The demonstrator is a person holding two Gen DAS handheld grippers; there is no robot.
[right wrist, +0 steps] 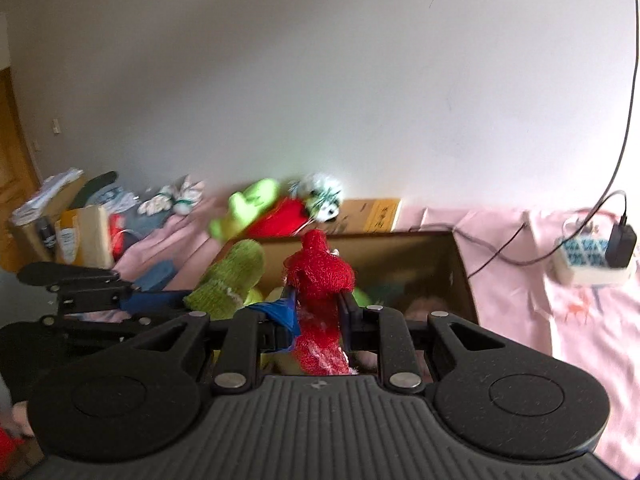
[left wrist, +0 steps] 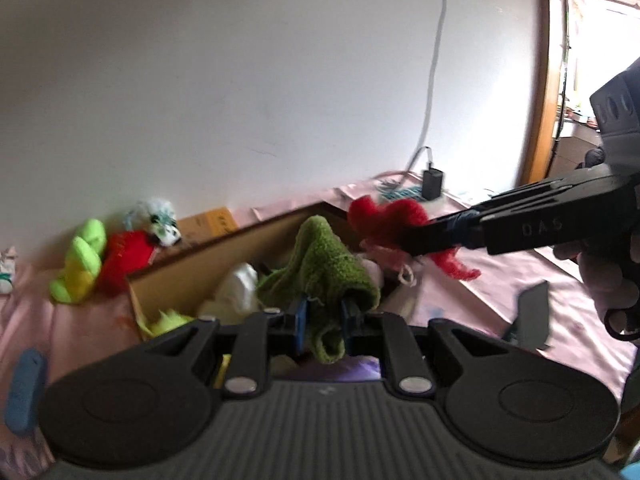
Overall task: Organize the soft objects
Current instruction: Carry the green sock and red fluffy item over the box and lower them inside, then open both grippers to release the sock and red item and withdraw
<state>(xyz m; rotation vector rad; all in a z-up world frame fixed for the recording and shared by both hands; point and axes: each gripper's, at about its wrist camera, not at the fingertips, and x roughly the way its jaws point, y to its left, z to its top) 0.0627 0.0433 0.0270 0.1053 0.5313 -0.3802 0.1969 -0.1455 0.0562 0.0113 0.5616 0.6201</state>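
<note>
a: left wrist view first. the left gripper (left wrist: 325,322) is clamped tight on a green knitted sock (left wrist: 324,268); the sock rises from the jaws toward twelve o'clock with a short end hanging below the pads. it sits over the open cardboard box (left wrist: 224,256).

b: and the right gripper (left wrist: 412,240) comes in from three o'clock in that view, side on, pinching a red knitted sock (left wrist: 384,216) just past the box's far corner. a gloved hand (left wrist: 608,276) holds its handle.

a: the right wrist view shows that grip head on: right gripper (right wrist: 320,316) closed hard on the red sock (right wrist: 320,276), long axis running six to twelve, toe end up, frayed end below the pads.

b: only this view shows the power strip (right wrist: 592,260) at three o'clock on the pink sheet (right wrist: 520,300), and a second box of clutter (right wrist: 64,228) at nine.

a: the left gripper (right wrist: 192,300) enters from nine there, the green sock (right wrist: 232,276) tilted toward one o'clock.

b: both views catch the lime green plush (left wrist: 80,264), the red plush (left wrist: 124,256) beside it and the white plush (left wrist: 160,224), all against the wall behind the box.

a: the left view alone shows a wooden door frame (left wrist: 548,80) at two o'clock.
</note>
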